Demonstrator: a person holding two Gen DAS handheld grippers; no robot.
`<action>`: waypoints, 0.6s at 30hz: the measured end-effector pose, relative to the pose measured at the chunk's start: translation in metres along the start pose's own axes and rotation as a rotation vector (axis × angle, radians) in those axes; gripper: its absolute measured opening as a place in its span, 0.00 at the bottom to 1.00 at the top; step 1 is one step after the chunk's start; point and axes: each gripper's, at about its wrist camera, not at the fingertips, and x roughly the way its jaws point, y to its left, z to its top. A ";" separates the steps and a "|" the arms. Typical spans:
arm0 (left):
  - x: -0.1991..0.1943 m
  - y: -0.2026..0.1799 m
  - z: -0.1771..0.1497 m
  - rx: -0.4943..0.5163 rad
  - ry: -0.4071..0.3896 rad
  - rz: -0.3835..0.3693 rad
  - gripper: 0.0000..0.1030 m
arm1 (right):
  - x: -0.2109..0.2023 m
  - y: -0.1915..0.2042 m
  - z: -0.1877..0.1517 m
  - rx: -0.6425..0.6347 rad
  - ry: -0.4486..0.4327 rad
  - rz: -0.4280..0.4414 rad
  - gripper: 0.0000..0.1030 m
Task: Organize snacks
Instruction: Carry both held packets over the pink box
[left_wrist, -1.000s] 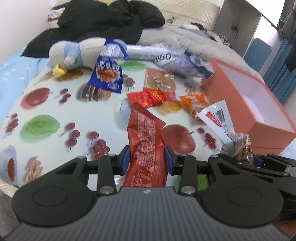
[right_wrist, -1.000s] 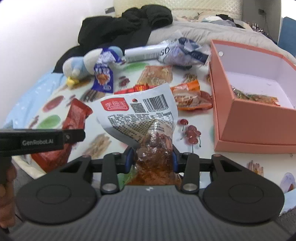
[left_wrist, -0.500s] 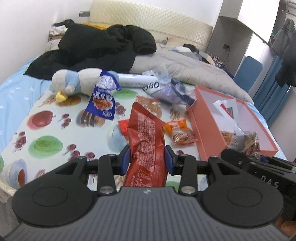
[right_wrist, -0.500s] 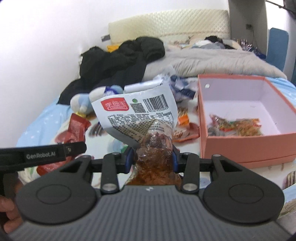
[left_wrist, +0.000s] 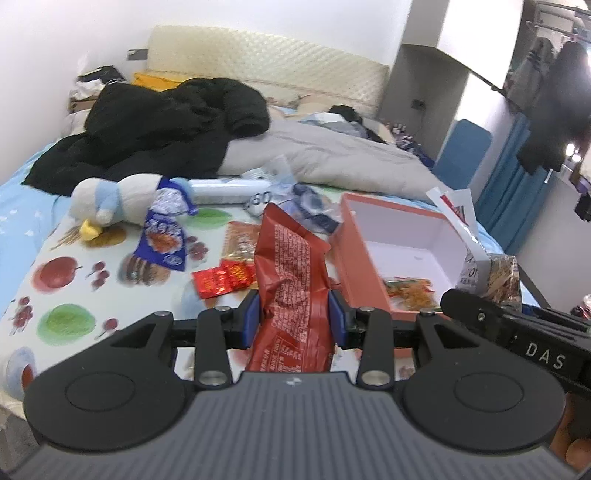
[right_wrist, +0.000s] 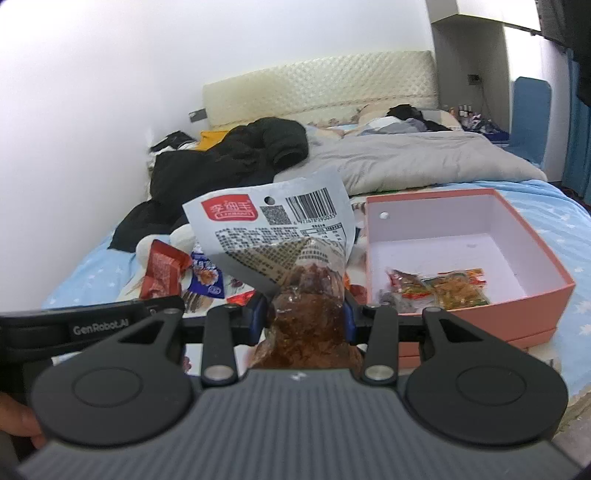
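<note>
While the left hand-held gripper (left_wrist: 294, 316) grips a red snack packet (left_wrist: 291, 280) and the right hand-held gripper (right_wrist: 305, 320) a white-topped one (right_wrist: 280, 236) — both aloft — the pink box (right_wrist: 532, 295) near the bed's right edge holds few; several still litter the bed.

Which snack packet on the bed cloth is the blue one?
The blue packet lying just below the plush toy. The loose packets near it are red or orange; it is the only blue one.
</note>
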 end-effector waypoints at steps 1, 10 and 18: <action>-0.001 -0.004 0.001 0.004 -0.002 -0.010 0.43 | -0.003 -0.002 0.000 0.003 -0.006 -0.008 0.42; 0.000 -0.048 0.000 0.070 -0.014 -0.090 0.43 | -0.029 -0.031 -0.003 0.039 -0.036 -0.077 0.42; 0.031 -0.080 0.004 0.116 0.011 -0.146 0.43 | -0.032 -0.065 -0.001 0.077 -0.043 -0.151 0.42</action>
